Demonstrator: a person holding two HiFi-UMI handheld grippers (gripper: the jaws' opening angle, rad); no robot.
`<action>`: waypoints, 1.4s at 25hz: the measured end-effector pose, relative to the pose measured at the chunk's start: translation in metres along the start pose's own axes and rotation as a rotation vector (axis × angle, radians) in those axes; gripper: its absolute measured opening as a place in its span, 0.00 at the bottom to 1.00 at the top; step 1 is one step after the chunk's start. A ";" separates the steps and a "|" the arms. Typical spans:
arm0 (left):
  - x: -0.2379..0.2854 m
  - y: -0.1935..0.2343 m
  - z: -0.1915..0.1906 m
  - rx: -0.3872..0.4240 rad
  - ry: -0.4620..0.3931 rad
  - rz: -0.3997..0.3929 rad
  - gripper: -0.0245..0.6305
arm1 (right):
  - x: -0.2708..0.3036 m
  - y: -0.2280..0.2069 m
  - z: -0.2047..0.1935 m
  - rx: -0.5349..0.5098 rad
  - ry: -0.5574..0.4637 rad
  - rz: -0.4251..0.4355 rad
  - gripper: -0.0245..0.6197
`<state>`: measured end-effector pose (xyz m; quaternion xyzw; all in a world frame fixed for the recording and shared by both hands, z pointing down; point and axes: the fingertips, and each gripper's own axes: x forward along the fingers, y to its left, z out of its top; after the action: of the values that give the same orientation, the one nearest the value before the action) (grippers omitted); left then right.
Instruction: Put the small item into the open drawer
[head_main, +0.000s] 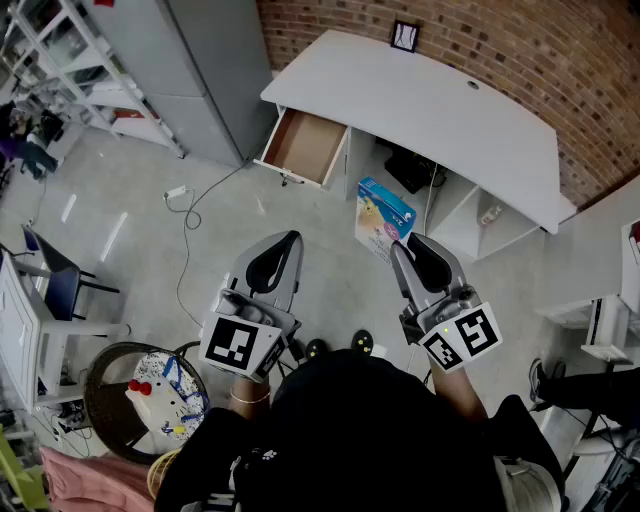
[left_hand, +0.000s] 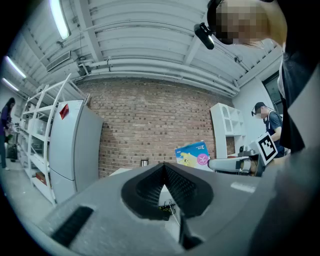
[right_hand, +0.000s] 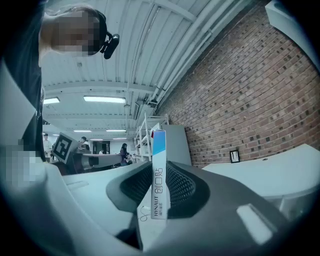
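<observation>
In the head view my right gripper (head_main: 402, 245) is shut on a small flat blue box (head_main: 384, 217) with a yellow picture, held above the floor in front of the white desk (head_main: 430, 100). The desk's drawer (head_main: 305, 146) stands pulled out and looks empty, up and to the left of the box. The right gripper view shows the box (right_hand: 159, 185) edge-on and upright, pinched between the ribbed pads of my right gripper (right_hand: 160, 167). My left gripper (head_main: 284, 242) hangs level with the right, shut and empty. In its own view the left gripper (left_hand: 163, 170) has its tips touching, with the box (left_hand: 193, 154) off to the right.
A grey cabinet (head_main: 200, 70) and white shelving (head_main: 60, 50) stand left of the desk. A cable (head_main: 190, 215) trails over the floor. At lower left are a round basket of toys (head_main: 150, 395) and a chair (head_main: 55, 280). Open compartments (head_main: 470, 215) sit under the desk.
</observation>
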<state>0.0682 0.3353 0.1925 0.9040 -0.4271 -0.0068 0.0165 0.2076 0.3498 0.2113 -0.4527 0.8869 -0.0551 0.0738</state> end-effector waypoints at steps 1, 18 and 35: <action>0.000 0.000 0.000 0.000 0.000 0.001 0.03 | 0.000 0.000 0.000 0.000 -0.002 0.001 0.18; 0.012 -0.019 -0.003 0.022 0.008 0.014 0.03 | -0.021 -0.024 0.007 0.029 -0.042 -0.006 0.18; 0.051 -0.058 -0.013 0.053 0.046 0.025 0.03 | -0.056 -0.079 0.003 0.068 -0.044 -0.024 0.18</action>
<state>0.1459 0.3333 0.2031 0.8986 -0.4380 0.0254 0.0025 0.3037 0.3488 0.2257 -0.4617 0.8771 -0.0760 0.1082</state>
